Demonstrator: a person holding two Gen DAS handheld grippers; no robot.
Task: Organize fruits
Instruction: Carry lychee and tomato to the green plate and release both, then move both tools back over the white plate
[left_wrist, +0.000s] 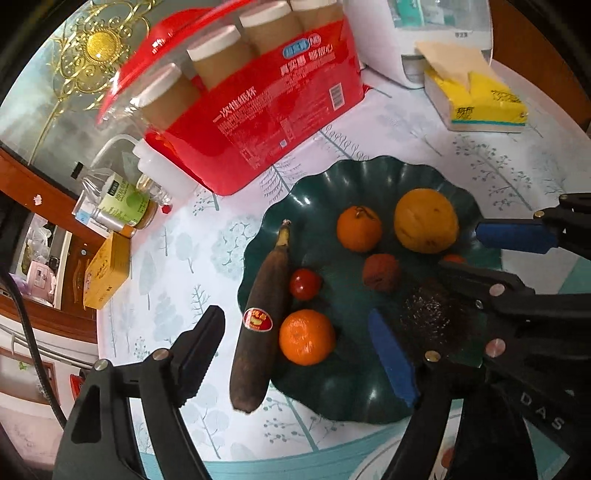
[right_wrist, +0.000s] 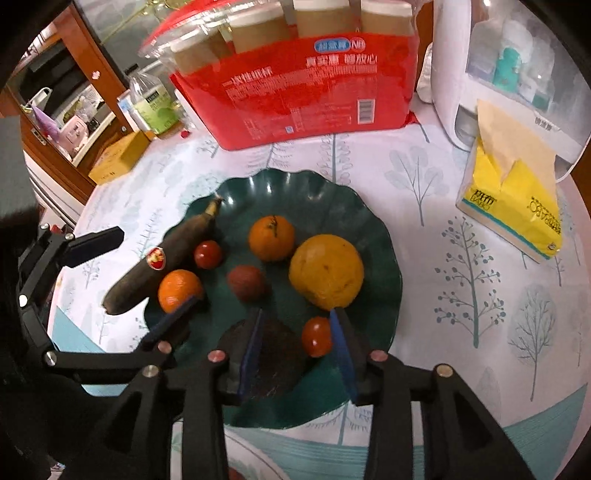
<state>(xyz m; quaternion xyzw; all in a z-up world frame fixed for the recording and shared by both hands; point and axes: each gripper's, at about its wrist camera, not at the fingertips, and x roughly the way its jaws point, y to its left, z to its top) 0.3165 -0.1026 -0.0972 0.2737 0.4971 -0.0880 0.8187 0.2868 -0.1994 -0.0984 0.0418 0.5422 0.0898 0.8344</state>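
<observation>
Green plate (right_wrist: 384, 266) sits mid-tabletop (right_wrist: 443, 206) and carries all visible fruit: a blackened banana (right_wrist: 147, 269) overhanging the left rim, 2 tangerines (right_wrist: 271, 238), 1 large orange (right_wrist: 327, 271), 2 cherry tomatoes (right_wrist: 317, 336), a brown wrinkled fruit (right_wrist: 246, 282) and a dark avocado (right_wrist: 273, 354) at the near edge.

Right gripper (right_wrist: 297, 350): fingers wide apart, straddling the avocado and the near tomatoes, holding nothing. Contact with the avocado cannot be confirmed; it is partly hidden behind the blue pad.

Left gripper (left_wrist: 299, 350): fingers wide, empty, spanning the banana's lower end and the near tangerine (left_wrist: 306, 336).

Risks noted:
- Both grippers crowd the near rim; closing either may knock the other.
- A close by the right fingers may catch the tomato with the avocado, or squirt it off the plate.
- The banana looks overripe and soft; a firm squeeze may split it, and a nudge may tip it onto the tabletop.
</observation>
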